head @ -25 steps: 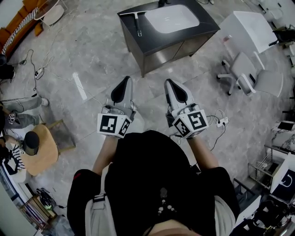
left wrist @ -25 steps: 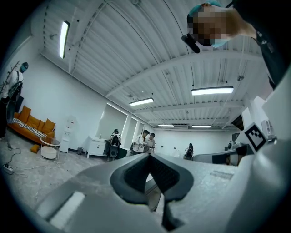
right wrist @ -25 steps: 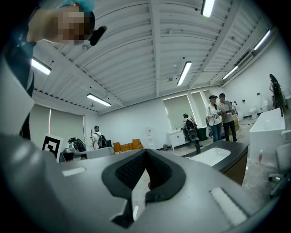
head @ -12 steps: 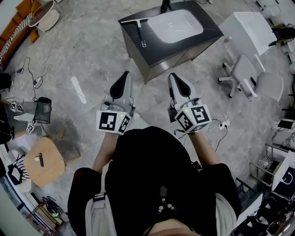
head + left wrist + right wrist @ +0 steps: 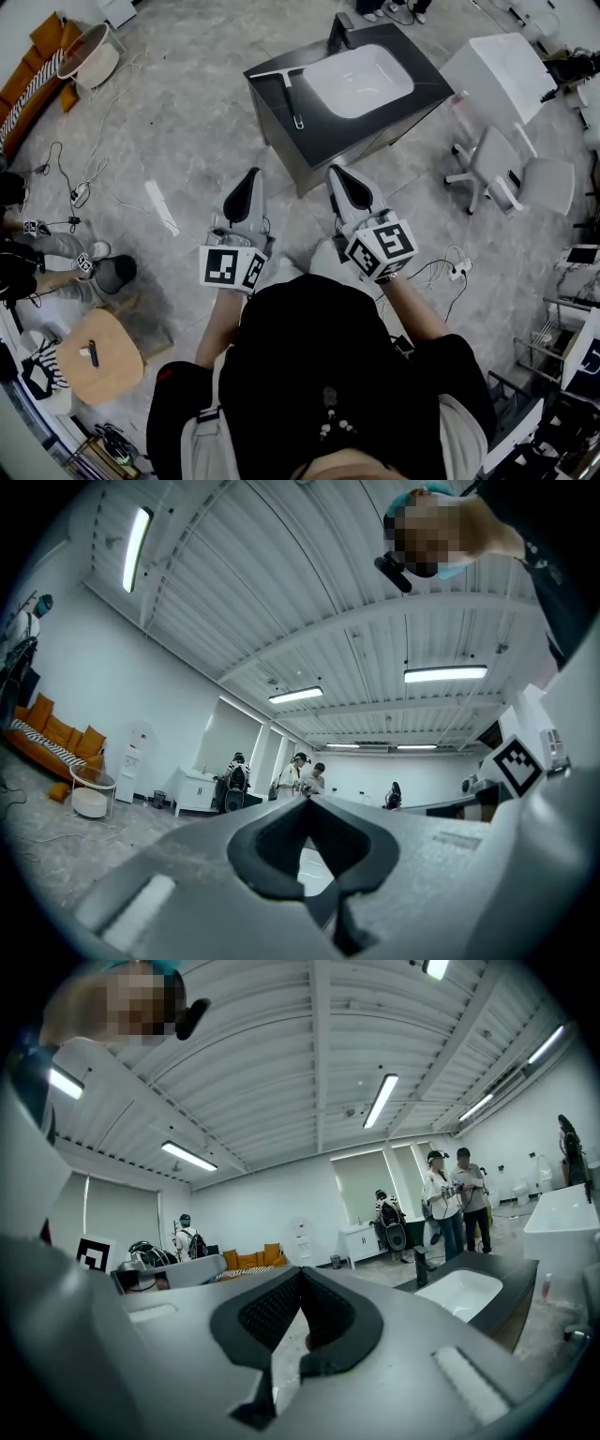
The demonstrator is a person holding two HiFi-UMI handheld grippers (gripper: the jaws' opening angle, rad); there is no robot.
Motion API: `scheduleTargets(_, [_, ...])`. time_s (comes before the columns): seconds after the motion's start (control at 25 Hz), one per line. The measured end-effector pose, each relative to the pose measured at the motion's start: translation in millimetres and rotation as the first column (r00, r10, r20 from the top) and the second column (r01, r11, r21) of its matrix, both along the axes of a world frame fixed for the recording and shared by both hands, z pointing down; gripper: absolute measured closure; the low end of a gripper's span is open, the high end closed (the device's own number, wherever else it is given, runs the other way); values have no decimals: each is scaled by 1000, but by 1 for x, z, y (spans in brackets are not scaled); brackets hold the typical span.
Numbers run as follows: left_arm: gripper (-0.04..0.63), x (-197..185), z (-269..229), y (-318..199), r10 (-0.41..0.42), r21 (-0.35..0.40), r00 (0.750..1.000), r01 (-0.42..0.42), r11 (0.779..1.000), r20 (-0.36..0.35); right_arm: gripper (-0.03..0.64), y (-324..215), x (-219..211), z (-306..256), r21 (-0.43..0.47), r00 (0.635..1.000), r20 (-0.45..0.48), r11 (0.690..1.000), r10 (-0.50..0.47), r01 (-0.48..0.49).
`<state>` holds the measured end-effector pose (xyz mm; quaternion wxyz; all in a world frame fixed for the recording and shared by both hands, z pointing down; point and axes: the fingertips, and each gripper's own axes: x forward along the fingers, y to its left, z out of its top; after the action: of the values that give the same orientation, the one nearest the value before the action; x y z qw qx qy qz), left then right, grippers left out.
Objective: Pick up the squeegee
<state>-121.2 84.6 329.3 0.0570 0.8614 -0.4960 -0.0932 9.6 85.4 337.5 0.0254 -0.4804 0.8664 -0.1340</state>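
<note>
The squeegee [image 5: 288, 92] lies on the left end of a dark countertop [image 5: 319, 122], beside a white sink [image 5: 359, 81]. Its blade points to the far side and its thin handle runs towards me. In the head view both grippers are held level over the floor, just short of the cabinet's near side. My left gripper [image 5: 248, 177] is shut and holds nothing; the left gripper view shows its tips [image 5: 309, 802] met. My right gripper [image 5: 338, 172] is also shut and bare, and the right gripper view shows the sink [image 5: 461, 1292] past its tips [image 5: 302, 1271] to the right.
A white swivel chair [image 5: 511, 169] and a white table [image 5: 502, 61] stand to the right of the cabinet. At the left are a round wooden stool [image 5: 94, 354], floor cables [image 5: 80, 192] and a seated person [image 5: 37, 262]. Other people stand beyond the sink.
The cabinet with the squeegee has drawn closer to both grippers, which have moved forward together. Their jaws have stayed shut. The person at the left has shifted.
</note>
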Motion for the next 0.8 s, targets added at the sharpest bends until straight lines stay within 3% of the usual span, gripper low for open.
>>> scheduleTargets(0.36, [594, -14, 6, -39, -47, -11, 999, 47, 999, 18, 614, -49, -19, 12, -22, 998, -6, 998, -67, 67])
scheduleTargets(0.8, [594, -22, 10, -130, -100, -22, 994, 101, 995, 41, 614, -157, -34, 15, -32, 991, 4, 990, -136, 136])
